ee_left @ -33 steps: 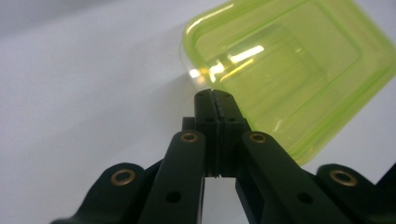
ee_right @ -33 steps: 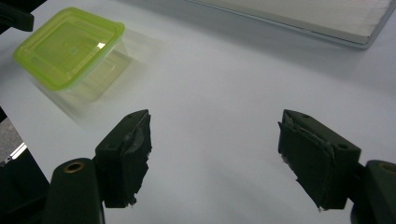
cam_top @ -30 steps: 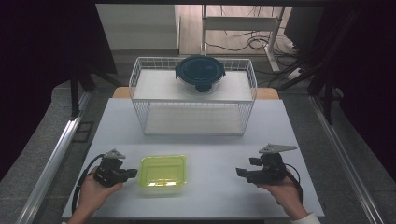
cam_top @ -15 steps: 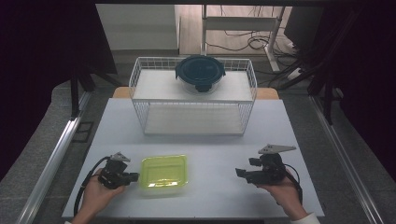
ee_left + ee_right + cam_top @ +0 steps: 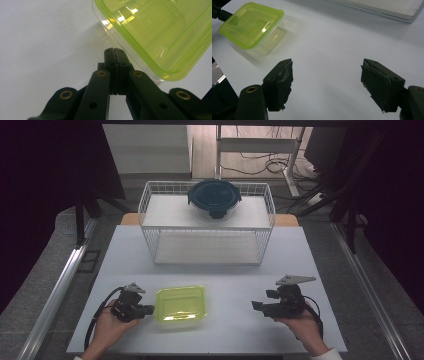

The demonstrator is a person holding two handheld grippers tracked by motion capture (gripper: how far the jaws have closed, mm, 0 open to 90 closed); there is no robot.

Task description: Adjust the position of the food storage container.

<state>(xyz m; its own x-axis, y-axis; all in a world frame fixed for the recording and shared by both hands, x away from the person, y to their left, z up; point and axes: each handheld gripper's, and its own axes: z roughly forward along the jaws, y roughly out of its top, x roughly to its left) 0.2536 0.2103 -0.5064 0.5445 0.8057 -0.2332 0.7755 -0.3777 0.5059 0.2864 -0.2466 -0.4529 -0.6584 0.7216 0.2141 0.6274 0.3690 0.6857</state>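
Observation:
A clear rectangular container with a yellow-green lid [image 5: 181, 304] lies on the white table, near the front and left of centre. My left gripper [image 5: 149, 310] is at its left side. In the left gripper view the left gripper [image 5: 115, 51] is shut with nothing between its jaws, its tips against the container's clear wall just under the lid rim [image 5: 155, 32]. My right gripper [image 5: 256, 306] rests low over the table to the right, pointing left. Its jaws stand wide open [image 5: 327, 82] over bare table, well short of the container [image 5: 252, 23].
A white wire rack [image 5: 207, 222] stands at the back of the table, and its base edge [image 5: 387, 7] shows in the right gripper view. A round glass container with a dark teal lid [image 5: 215, 197] sits on top of the rack. A cable trails from each gripper.
My left gripper has slid right and slightly nearer, up against the container's left side; the container has edged a little to the right. The right gripper has stayed put.

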